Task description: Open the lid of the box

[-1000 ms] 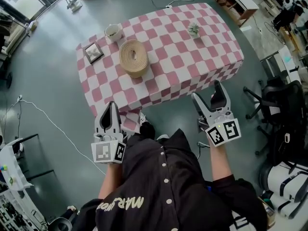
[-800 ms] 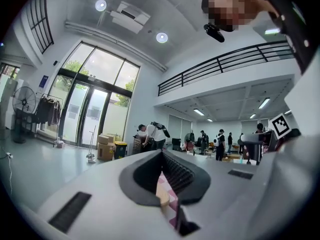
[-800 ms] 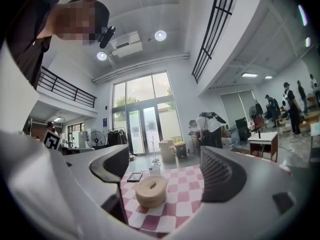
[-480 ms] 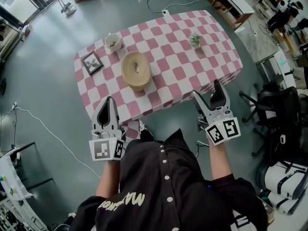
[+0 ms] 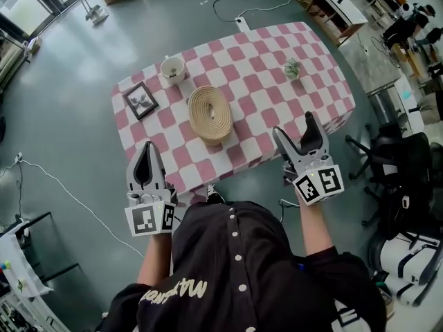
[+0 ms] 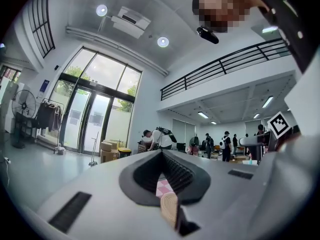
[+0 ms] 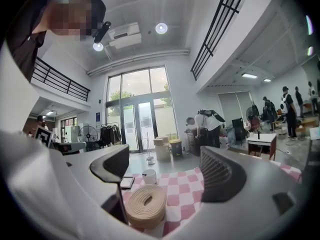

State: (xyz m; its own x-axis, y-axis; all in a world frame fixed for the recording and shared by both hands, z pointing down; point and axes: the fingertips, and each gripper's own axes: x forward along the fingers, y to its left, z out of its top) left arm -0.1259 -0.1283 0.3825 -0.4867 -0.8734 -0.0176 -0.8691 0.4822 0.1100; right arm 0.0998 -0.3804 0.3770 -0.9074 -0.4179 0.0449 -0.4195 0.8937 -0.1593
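The box (image 5: 211, 114) is an oval tan woven one with its lid on, standing near the front edge of the pink-checked table (image 5: 277, 95). Short of that edge, left of the box, my left gripper (image 5: 145, 152) is held shut and empty. My right gripper (image 5: 296, 130) is open over the table's front edge, right of the box, holding nothing. In the right gripper view the box (image 7: 145, 205) lies low between the spread jaws, some way ahead. Through the left gripper view's narrow gap only a sliver of the box (image 6: 169, 209) shows.
A white cup (image 5: 172, 68), a dark picture frame (image 5: 140, 100) and a small potted plant (image 5: 292, 68) stand on the table behind the box. An office chair (image 5: 405, 158) is at the right. Cables lie on the grey floor. People stand far off in the hall.
The table and box have come nearer to both grippers in the head view. The left gripper has shifted a little left. Neither gripper's jaws have changed.
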